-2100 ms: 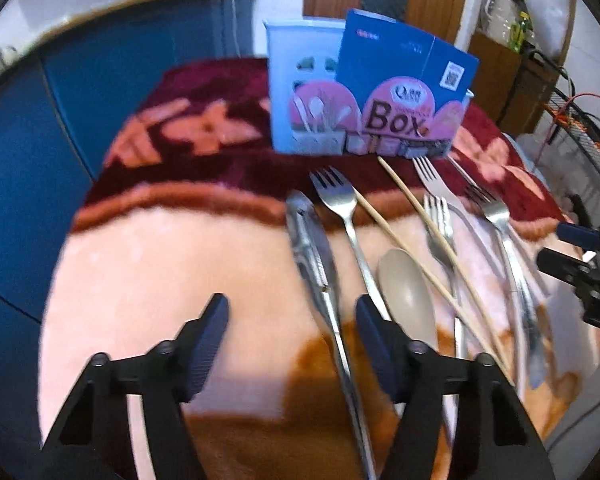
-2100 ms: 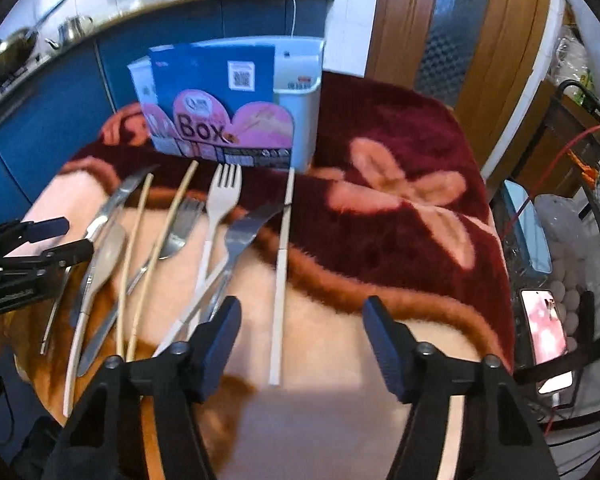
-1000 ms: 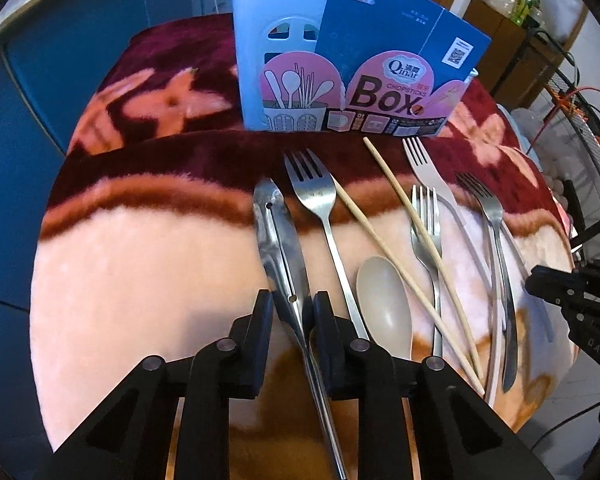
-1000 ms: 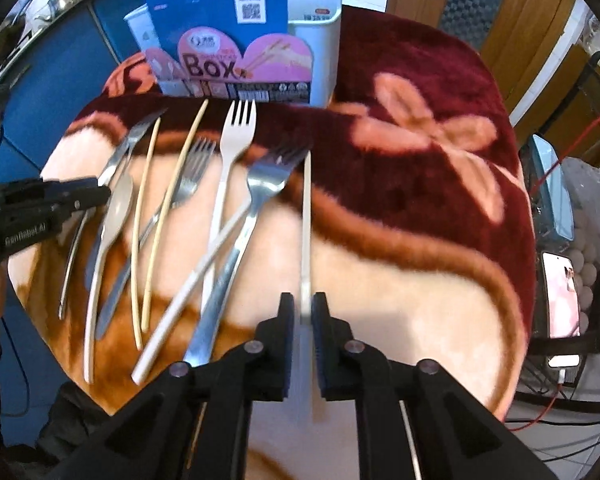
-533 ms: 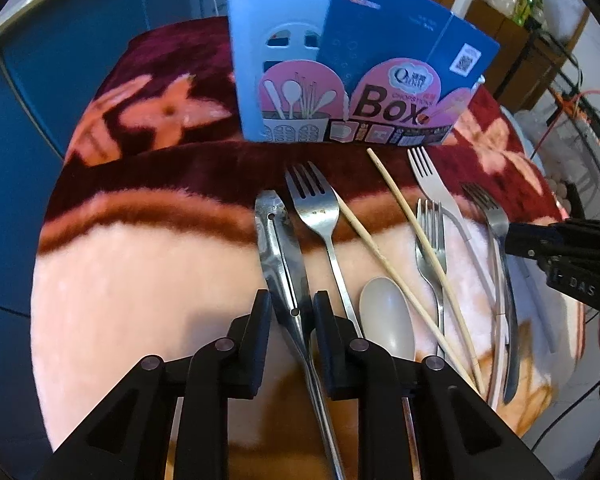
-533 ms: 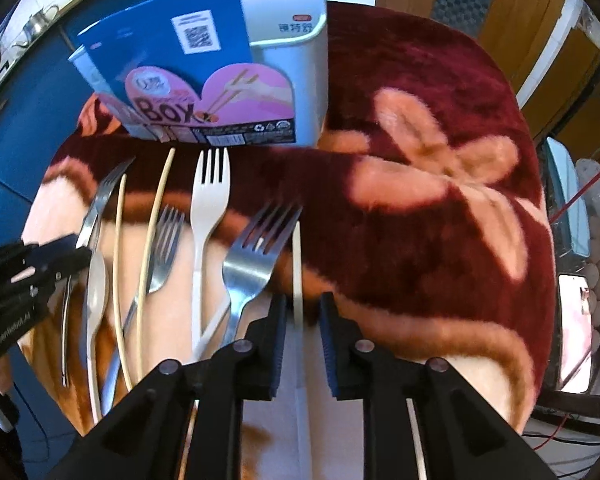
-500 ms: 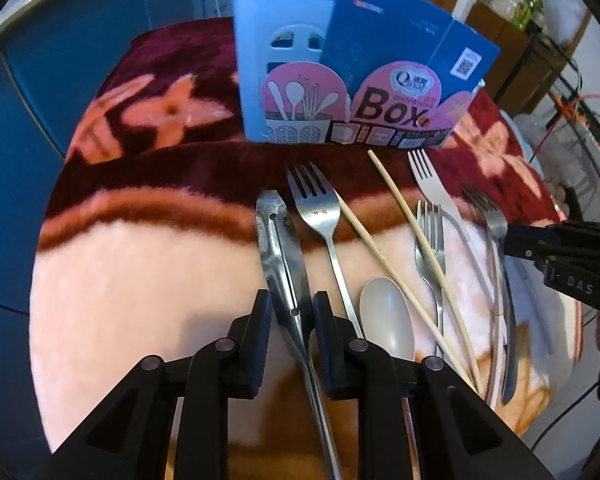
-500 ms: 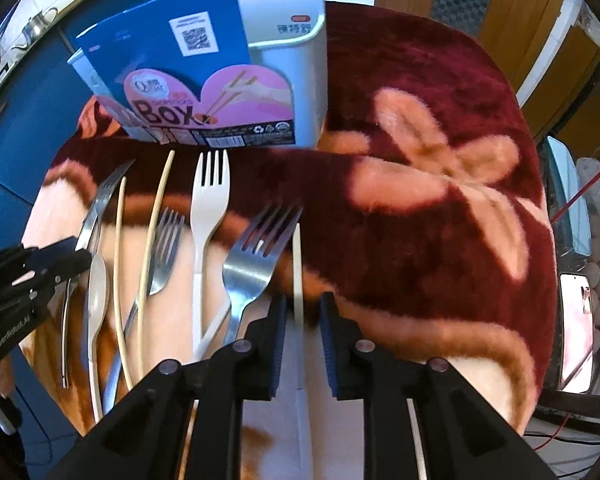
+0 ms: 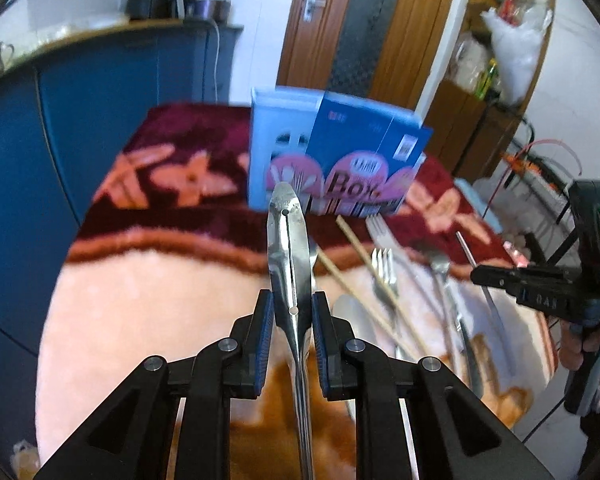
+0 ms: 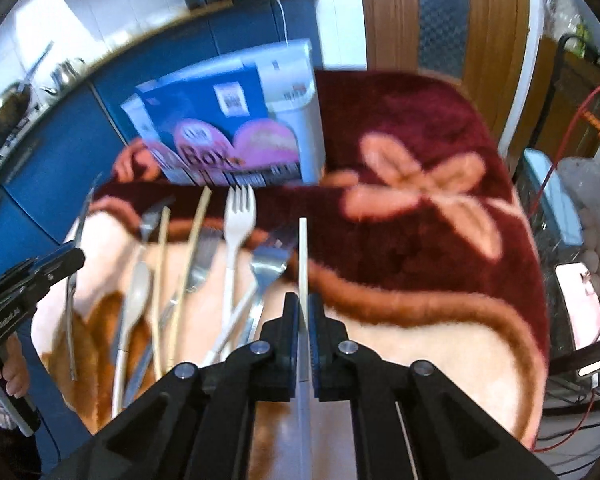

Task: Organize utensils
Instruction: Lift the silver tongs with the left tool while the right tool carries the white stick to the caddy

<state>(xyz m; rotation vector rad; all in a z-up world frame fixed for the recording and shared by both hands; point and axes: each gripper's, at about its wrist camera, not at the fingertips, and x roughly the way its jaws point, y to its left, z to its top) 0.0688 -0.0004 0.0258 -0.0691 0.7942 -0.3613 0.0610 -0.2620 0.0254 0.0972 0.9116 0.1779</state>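
My left gripper (image 9: 292, 300) is shut on the steel tongs (image 9: 288, 240), which are lifted off the blanket and point at the pale blue utensil holder (image 9: 276, 136) with its blue "Box" card (image 9: 364, 160). My right gripper (image 10: 303, 304) is shut on a white chopstick (image 10: 303, 256), whose tip hangs above the blanket. Each gripper shows in the other's view: the right gripper (image 9: 478, 274) at the right, the left gripper (image 10: 78, 256) at the left. A white fork (image 10: 240, 216), steel forks (image 10: 270, 268), a beige spoon (image 10: 138, 288) and wooden chopsticks (image 10: 192, 240) lie between them.
A maroon and peach flowered blanket (image 10: 420, 240) covers the table. The holder (image 10: 296, 80) stands at its far side. Blue cabinets (image 9: 120, 92) run behind and to the left, a wooden door (image 9: 360, 40) is beyond. A lit phone (image 10: 580, 304) lies off the table's right edge.
Both grippers have risen and tilted up with their utensils; the tongs and the white chopstick are off the blanket. The right jaws have closed tighter on the chopstick.
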